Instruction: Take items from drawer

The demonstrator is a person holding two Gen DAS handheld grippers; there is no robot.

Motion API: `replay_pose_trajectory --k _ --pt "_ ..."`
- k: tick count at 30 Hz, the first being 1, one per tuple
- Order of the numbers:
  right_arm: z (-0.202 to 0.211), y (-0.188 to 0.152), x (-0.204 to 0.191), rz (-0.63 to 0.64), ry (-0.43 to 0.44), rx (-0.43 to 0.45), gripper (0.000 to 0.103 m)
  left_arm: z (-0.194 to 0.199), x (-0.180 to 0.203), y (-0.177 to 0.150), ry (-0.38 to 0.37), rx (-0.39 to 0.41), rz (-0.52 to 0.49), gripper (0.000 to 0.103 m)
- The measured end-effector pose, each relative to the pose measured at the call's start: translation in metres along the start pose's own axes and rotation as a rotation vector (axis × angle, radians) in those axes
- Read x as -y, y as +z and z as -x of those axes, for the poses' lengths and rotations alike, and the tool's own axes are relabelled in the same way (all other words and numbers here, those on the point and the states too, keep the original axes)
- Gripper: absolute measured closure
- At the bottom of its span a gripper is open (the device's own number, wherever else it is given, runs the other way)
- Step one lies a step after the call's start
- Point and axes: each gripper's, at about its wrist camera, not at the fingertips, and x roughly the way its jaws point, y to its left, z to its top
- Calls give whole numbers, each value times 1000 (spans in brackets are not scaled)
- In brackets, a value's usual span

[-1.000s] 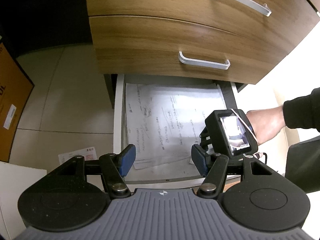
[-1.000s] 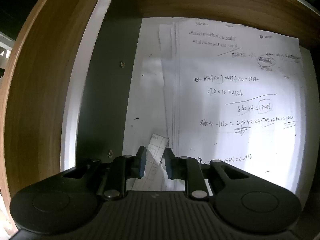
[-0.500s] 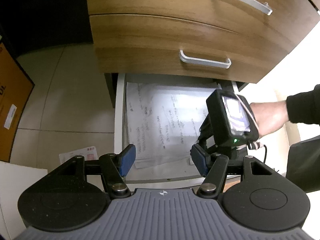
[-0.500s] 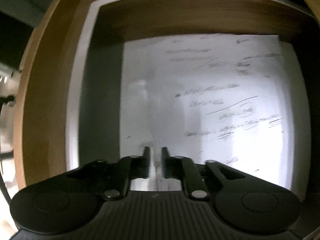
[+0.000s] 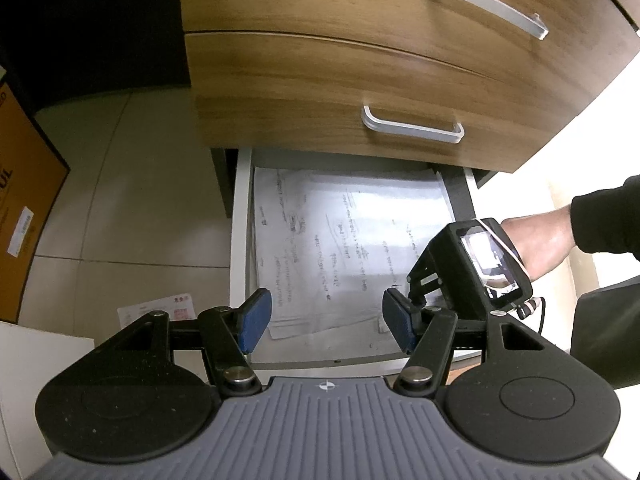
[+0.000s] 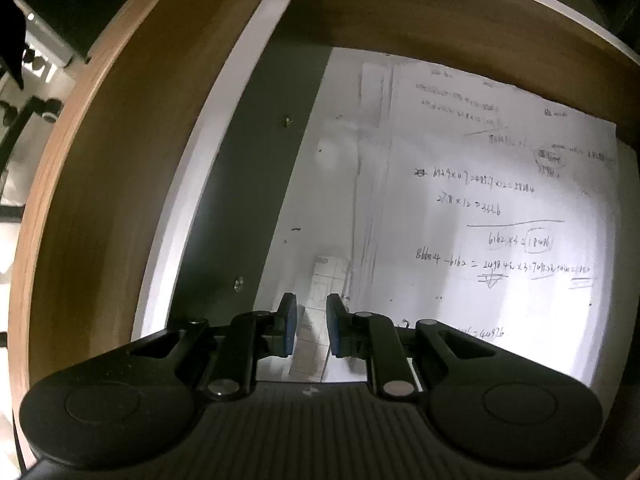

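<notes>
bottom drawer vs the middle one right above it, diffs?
1. The bottom drawer is pulled out; the middle drawer is shut.
2. The bottom drawer's inside shows, holding handwritten papers; nothing inside the middle drawer can be seen.
3. The middle drawer shows its clear bar handle; the bottom drawer's is out of view.
Both have wood-grain fronts.

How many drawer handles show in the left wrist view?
2: the upper handle on the top drawer front and the lower handle on the drawer below. The open bottom drawer's handle, if any, is hidden.
</notes>
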Motion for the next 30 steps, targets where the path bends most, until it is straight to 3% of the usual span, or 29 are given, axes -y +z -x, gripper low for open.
replay_pose_trajectory --k 4,7,13,21,30 --pt "2 -5 -5 54 -30 4 83 0 -1 1 -1 0 1 39" --pt "2 -7 -5 60 -72 4 76 1 0 0 -3 1 0 39" --pt "1 -12 -1 34 -66 -1 73 1 0 1 -7 -1 -3 39" --pt "3 -11 12 -57 -15 9 81 0 0 1 -8 -6 -6 39" --pt "28 -18 12 -98 -33 44 82 -5 -1 -4 16 0 -18 39"
